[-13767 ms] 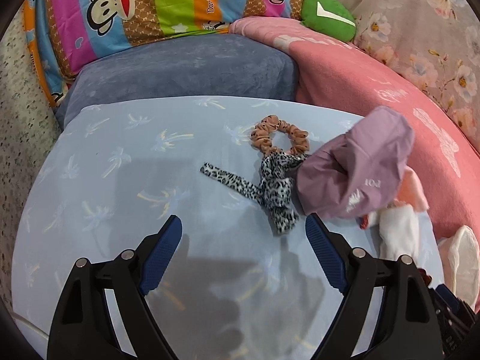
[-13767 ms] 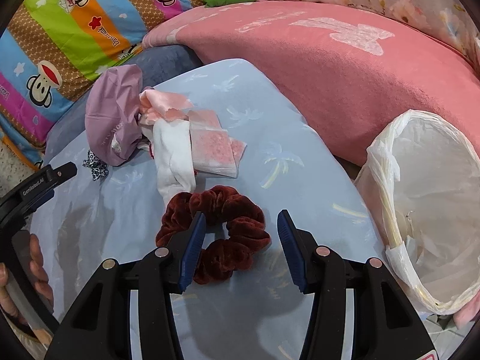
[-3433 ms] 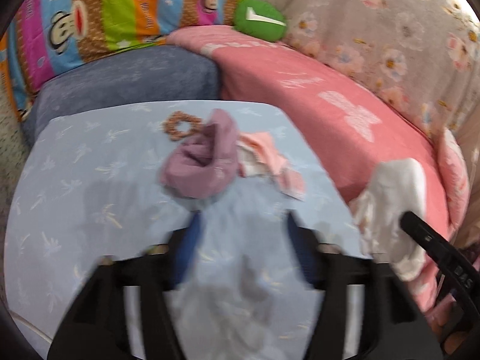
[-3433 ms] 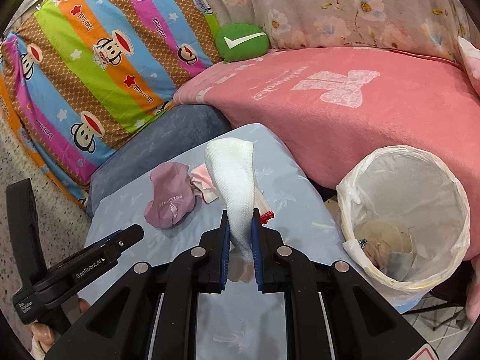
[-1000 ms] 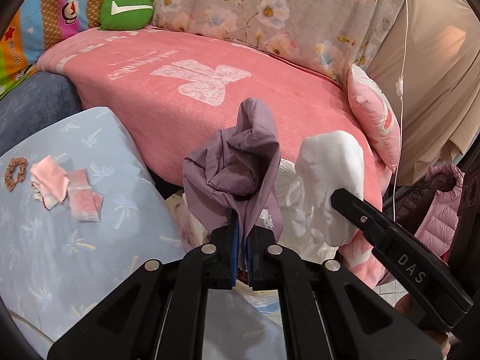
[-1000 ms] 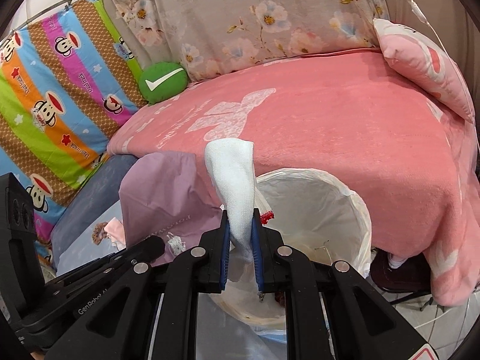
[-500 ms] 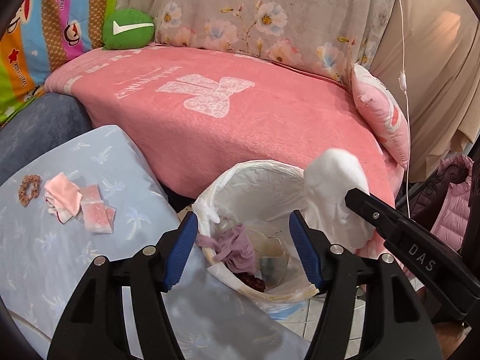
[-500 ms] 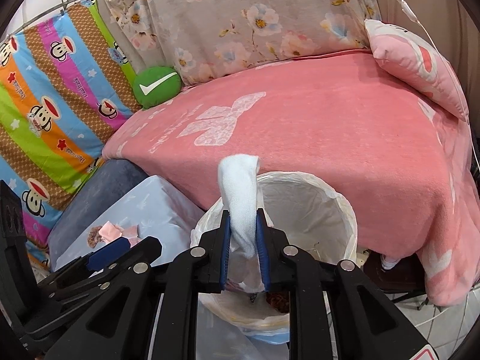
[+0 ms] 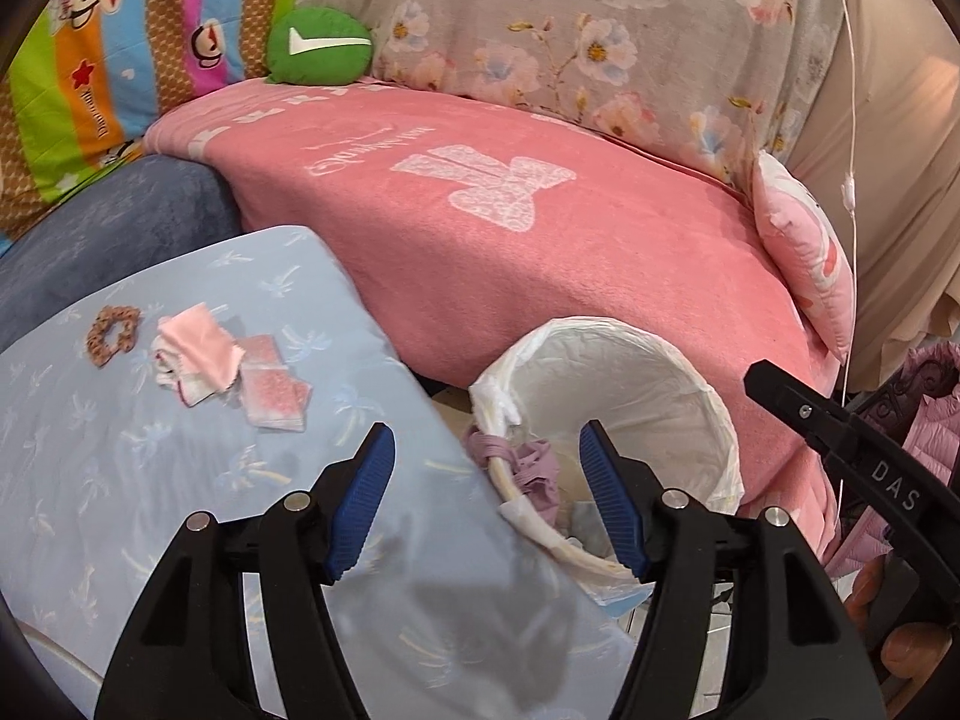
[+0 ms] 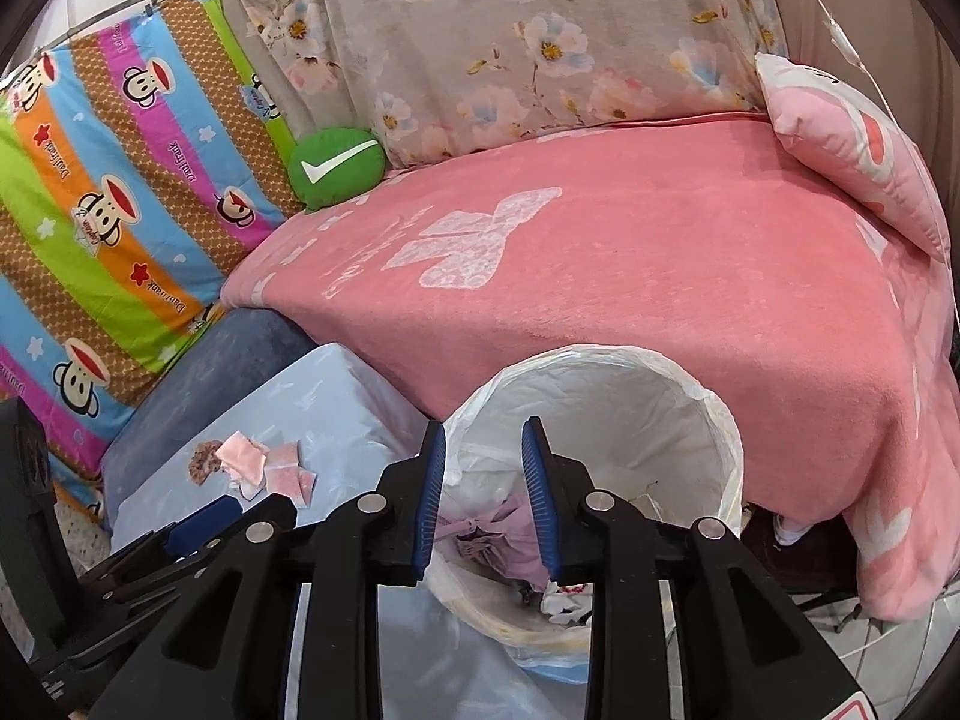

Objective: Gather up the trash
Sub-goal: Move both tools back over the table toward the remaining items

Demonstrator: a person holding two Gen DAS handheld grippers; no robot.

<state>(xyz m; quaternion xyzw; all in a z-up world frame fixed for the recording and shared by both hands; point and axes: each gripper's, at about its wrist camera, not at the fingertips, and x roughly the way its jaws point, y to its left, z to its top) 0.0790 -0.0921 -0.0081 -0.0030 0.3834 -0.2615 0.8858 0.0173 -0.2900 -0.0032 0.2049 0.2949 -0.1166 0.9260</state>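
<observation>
My left gripper [image 9: 486, 480] is open and empty, over the gap between the blue-clothed table [image 9: 120, 480] and the white-lined trash bin [image 9: 654, 354]. The purple bag [image 9: 528, 465] lies crumpled inside the bin at its near rim. My right gripper [image 10: 483, 492] hangs over the bin [image 10: 708, 414], its jaws opening with nothing between them. Under it in the bin lie the purple bag [image 10: 510, 531] and a bit of white cloth [image 10: 561, 603]. Pink wrappers [image 9: 204, 342] and a brown scrunchie [image 9: 113, 333] lie on the table.
A pink blanket [image 9: 540, 252] covers the sofa right behind the bin. A pink pillow [image 9: 810, 252] sits at its right end, a green cushion [image 9: 318, 45] at the back. The right gripper's arm [image 9: 840, 438] reaches in from the right, a hand [image 9: 900, 648] on it.
The left gripper opened and dropped the purple bag into the bin, then swung left toward the table. The right gripper's jaws parted and the white cloth fell from them into the bin.
</observation>
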